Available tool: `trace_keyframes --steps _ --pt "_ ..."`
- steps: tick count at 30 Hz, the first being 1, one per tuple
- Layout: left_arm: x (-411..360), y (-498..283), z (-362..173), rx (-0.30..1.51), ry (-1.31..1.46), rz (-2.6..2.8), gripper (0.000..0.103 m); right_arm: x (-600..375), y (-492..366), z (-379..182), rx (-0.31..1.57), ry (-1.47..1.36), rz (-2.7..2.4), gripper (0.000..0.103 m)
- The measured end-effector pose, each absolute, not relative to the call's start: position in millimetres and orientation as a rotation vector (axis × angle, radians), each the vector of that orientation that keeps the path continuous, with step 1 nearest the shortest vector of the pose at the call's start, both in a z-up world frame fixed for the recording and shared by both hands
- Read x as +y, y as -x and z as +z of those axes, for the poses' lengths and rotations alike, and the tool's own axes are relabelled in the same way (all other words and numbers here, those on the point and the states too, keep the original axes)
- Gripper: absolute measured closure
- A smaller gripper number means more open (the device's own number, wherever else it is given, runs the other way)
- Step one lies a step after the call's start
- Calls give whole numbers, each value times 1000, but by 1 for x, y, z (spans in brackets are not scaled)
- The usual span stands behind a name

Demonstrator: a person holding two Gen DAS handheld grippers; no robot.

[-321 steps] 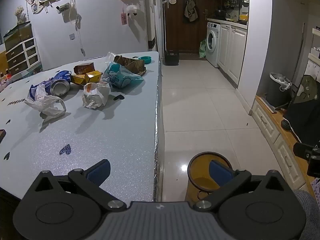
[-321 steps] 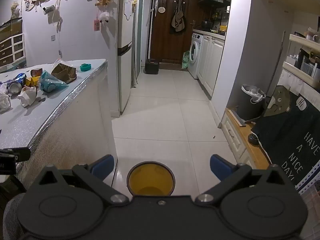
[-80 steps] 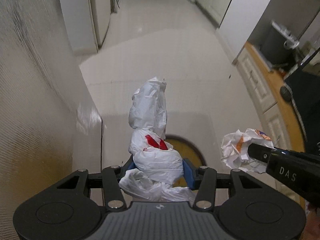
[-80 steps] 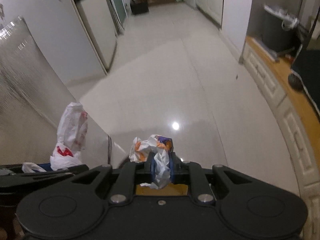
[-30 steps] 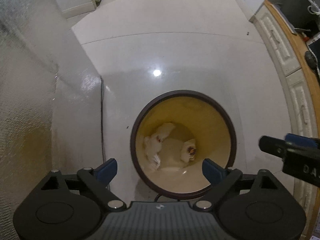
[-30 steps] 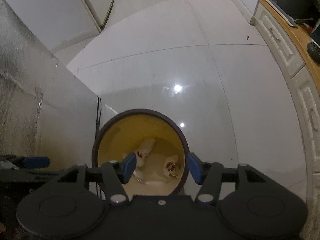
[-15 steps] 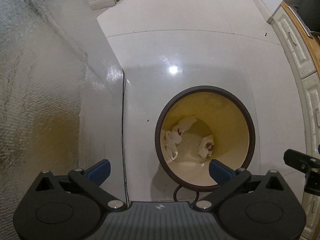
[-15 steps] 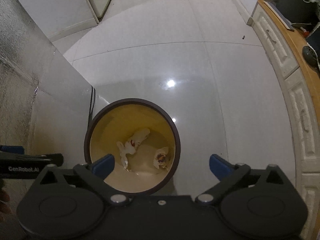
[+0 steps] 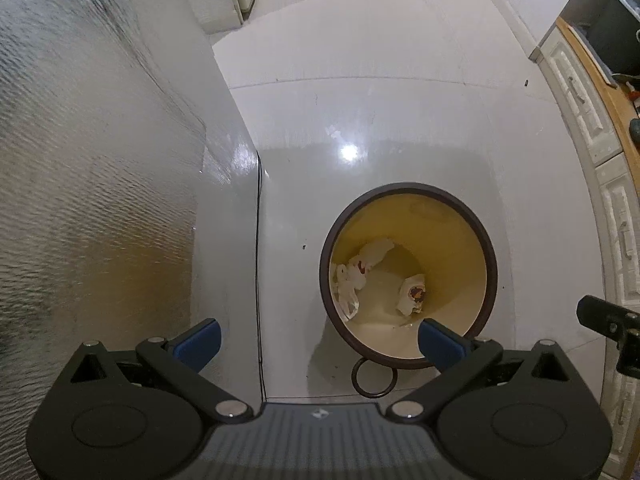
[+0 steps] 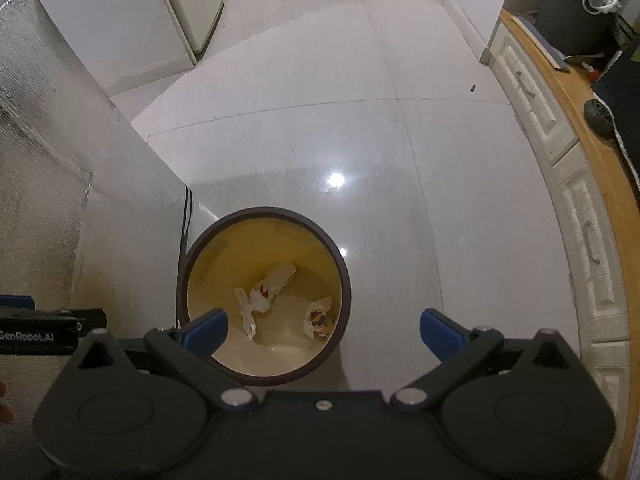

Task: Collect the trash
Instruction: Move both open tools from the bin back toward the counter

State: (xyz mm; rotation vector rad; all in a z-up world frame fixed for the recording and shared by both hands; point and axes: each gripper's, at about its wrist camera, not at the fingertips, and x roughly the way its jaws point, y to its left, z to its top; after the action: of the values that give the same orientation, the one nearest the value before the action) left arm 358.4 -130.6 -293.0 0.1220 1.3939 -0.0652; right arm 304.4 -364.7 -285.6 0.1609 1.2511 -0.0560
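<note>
A round trash bin with a dark rim and yellow inside stands on the pale tiled floor, below both grippers. At its bottom lie a white plastic bag with red print and a crumpled paper wrapper. My left gripper points straight down, open and empty, over the bin's left edge. My right gripper is also open and empty above the bin, with the bag and wrapper in view between its fingers.
The foil-covered counter side rises close on the left, with a thin cable running down by it. A black ring lies on the floor by the bin. White drawers under a wooden top line the right. A fridge stands farther back.
Both grippers have risen, so the bin looks smaller and lower in each view. The right jaws spread from half open to wide. The bag and wrapper lie still in the bin.
</note>
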Motion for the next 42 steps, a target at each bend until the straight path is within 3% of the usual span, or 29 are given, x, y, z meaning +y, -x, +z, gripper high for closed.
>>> trace_keyframes --steps 27,42 --pt "-138 -277 -143 1122 -124 -169 0 -378 -221 -151 1019 -130 -81 0" --pt "-112 -221 -16 813 -132 -199 0 -361 -174 -41 752 -89 -20 0"
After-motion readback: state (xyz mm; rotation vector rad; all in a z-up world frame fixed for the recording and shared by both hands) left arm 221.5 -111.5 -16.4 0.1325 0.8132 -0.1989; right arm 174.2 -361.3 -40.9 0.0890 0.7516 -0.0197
